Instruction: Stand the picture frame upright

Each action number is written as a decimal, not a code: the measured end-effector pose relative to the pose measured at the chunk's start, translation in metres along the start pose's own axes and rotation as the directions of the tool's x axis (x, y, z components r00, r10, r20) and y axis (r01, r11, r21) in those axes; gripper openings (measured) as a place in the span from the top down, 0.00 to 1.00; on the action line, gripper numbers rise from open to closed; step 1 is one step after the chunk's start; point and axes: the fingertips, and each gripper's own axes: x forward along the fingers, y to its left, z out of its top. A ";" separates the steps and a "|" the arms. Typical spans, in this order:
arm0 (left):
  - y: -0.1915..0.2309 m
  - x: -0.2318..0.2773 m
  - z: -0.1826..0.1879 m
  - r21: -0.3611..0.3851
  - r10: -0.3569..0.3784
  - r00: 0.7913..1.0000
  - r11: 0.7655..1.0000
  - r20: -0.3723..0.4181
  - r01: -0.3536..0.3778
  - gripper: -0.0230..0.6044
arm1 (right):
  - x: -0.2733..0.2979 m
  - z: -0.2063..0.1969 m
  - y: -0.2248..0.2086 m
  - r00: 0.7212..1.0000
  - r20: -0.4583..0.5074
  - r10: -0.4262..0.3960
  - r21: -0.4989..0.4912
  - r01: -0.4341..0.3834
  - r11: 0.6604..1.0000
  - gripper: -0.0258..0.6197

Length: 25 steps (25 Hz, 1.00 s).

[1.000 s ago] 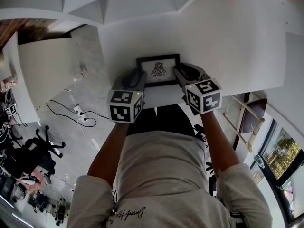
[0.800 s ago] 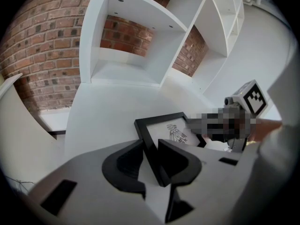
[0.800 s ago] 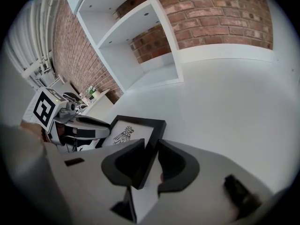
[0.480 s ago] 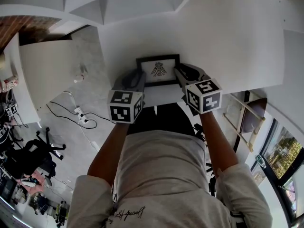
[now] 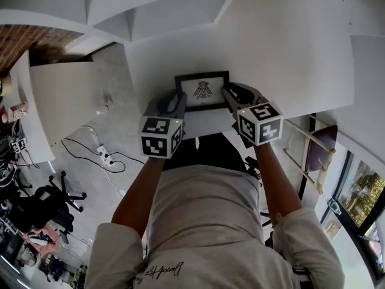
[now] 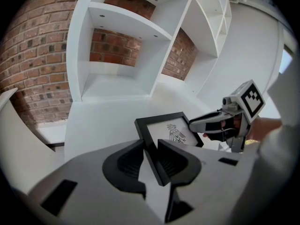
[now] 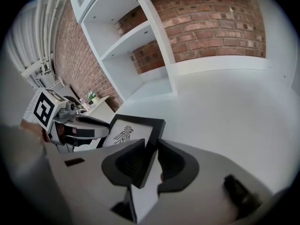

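Frame apparently in left tool, right tool

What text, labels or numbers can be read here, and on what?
Nothing can be read as text.
Cursive print on the person's shirt: too small and blurred to read.
Left marker cube and right marker cube: black-and-white square patterns, no letters or numbers.
Picture frame: a drawn winged figure, no caption visible.
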 end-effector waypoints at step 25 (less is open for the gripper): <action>0.007 -0.013 0.099 0.089 0.042 0.980 0.994 0.194 -0.061 0.80 | -0.014 0.097 -0.014 0.982 0.188 -0.015 -0.086 0.031 0.996 0.81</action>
